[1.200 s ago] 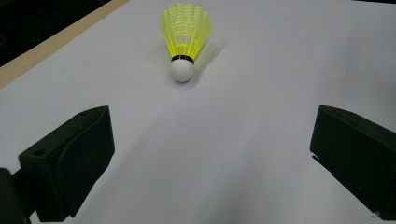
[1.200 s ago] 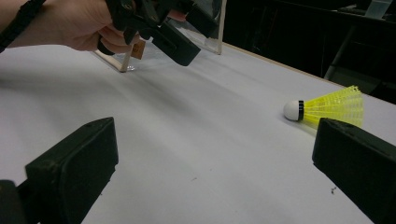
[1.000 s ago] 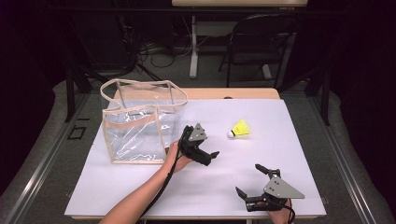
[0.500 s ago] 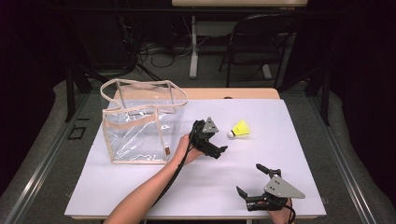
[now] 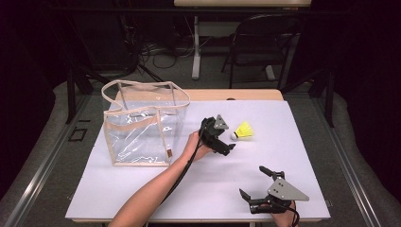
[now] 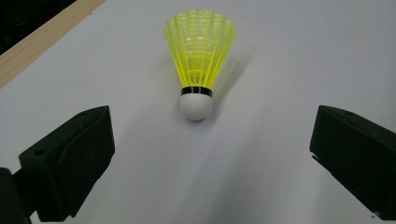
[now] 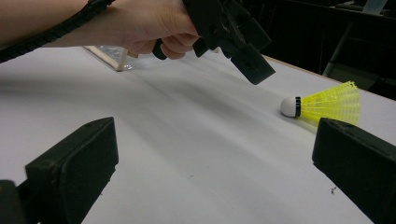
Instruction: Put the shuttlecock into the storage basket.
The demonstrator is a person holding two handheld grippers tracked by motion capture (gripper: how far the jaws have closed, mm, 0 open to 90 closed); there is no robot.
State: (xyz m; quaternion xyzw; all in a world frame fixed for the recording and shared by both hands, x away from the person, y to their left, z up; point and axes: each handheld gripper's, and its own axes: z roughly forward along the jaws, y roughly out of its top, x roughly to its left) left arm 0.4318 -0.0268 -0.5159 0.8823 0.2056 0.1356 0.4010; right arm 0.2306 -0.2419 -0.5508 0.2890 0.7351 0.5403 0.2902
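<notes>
Advancing since before, left gripper, jaws wide and empty, lines up on the yellow plastic shuttlecock; right gripper rests open, idle.

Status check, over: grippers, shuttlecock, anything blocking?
Left gripper open, short of shuttlecock. Right gripper open, idle. Shuttlecock lying on table, path clear.

Both grippers are black with blocky jaws; the right gripper carries a grey three-cornered plate, the left gripper a ribbed black cable.
</notes>
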